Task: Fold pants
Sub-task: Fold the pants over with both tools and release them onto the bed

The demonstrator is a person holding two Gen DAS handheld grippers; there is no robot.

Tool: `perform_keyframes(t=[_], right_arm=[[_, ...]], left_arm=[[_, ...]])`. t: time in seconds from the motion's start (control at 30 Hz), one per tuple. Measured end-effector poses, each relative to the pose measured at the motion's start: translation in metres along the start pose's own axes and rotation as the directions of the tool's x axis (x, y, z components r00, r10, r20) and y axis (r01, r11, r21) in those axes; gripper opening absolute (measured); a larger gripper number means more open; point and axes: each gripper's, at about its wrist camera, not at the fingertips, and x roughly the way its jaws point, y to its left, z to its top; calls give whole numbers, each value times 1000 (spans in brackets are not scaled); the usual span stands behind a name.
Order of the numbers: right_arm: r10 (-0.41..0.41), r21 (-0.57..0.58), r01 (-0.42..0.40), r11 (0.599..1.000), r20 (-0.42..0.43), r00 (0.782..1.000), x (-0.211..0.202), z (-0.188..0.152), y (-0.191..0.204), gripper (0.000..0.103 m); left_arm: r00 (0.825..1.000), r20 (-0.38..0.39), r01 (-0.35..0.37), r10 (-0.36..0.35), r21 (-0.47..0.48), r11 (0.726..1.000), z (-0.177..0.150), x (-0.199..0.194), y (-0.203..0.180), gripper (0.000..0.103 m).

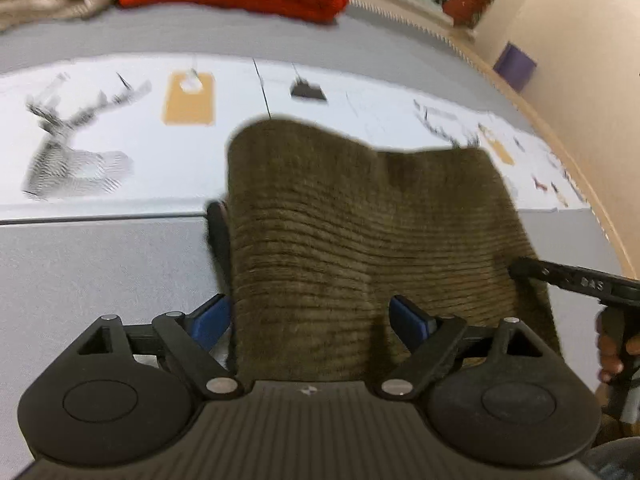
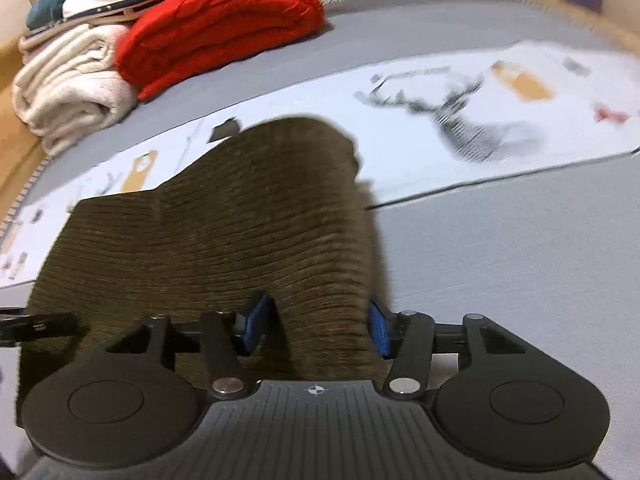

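The olive-brown corduroy pants [image 1: 352, 232] hang lifted above the grey table, stretched between both grippers. My left gripper [image 1: 312, 320] has its blue pads on either side of one corner of the fabric and holds it. My right gripper [image 2: 316, 324] grips the other corner of the pants [image 2: 224, 240] between its blue pads. The right gripper's black finger [image 1: 576, 284] shows at the right edge of the left wrist view. The far end of the pants curls over above the patterned white sheet.
A white sheet with deer and tag prints [image 1: 120, 128] lies across the grey table [image 1: 100, 272]. A folded red garment [image 2: 224, 28], cream towels [image 2: 68, 88] and other folded clothes are stacked at the back. A beige wall [image 1: 580, 80] runs along the right.
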Motion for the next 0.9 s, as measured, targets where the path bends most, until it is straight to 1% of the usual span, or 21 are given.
perform_keyframes(t=[0.07,0.13,0.2,0.27,0.3,0.33,0.37,0.4,0.43,0.47,0.53,0.57,0.6,0.63,0.67,0.7,0.73,0.77,0.8,0.83,0.9], right_arm=[[-24,-56,26,998,29,999,-21,-3,5,54],[-13,-125,19,992,49,999,-41,-10,12,54],[28,-199,-20,980,42,999,-55,-19,22,52],[44,-274,-44,961,-6,999,-58,-33,34,46],[33,-305,-42,952,-34,999,-55,-37,40,39],[14,-337,-37,941,-71,997,-49,-44,46,37],[-12,-369,-34,929,-123,992,-40,-51,50,37],[-45,-402,-21,915,-153,987,-29,-59,53,38],[-62,-425,-7,905,-149,987,-23,-63,56,39],[-63,-428,-3,904,-140,988,-19,-63,58,40],[-64,-399,-2,917,-152,986,-16,-58,57,41],[-59,-384,-6,923,-158,986,-16,-55,55,41],[-53,-378,-13,926,-162,985,-18,-52,54,41],[-40,-370,-21,929,-158,987,-23,-45,52,39],[-28,-345,-18,938,-128,991,-31,-37,49,39],[-9,-304,-15,953,-78,997,-37,-26,45,40],[14,-262,-23,965,-36,999,-41,-14,42,40],[37,-213,-33,976,12,999,-42,-1,38,40],[42,-162,-32,986,60,997,-40,12,34,40],[39,-110,-28,994,101,994,-35,23,31,40],[29,-15,-27,1000,154,988,-20,40,25,40]], left_arm=[[997,72,-20,18,23,1000,-7,-21,-4,90],[991,135,-31,24,52,998,-15,-38,-11,90],[986,167,2,-21,113,994,-25,-49,-21,90],[987,154,28,-55,172,985,-35,-51,-35,90],[990,125,38,-64,201,979,-41,-46,-42,90],[994,87,43,-63,219,975,-47,-39,-46,90],[997,54,34,-48,228,973,-52,-29,-50,93],[999,33,15,-24,247,969,-58,-19,-53,94],[999,34,-14,5,292,956,-64,-10,-57,99],[998,50,-39,23,349,936,-71,-4,-64,102],[993,88,-103,73,414,904,-80,-1,-77,103],[992,92,-117,86,419,901,-81,-2,-80,102],[992,84,-117,90,411,904,-77,-5,-82,102],[995,70,-91,69,387,918,-70,-11,-81,102],[997,73,-54,30,359,932,-62,-19,-80,102],[995,100,-32,-1,327,944,-53,-28,-78,102],[989,147,-26,-18,294,956,-42,-37,-76,102],[983,181,-27,-23,270,963,-31,-41,-73,103],[979,203,-31,-20,248,968,-17,-41,-70,103],[978,210,-40,-9,230,972,-6,-38,-66,103],[977,209,-73,37,168,983,22,-20,-50,103]])
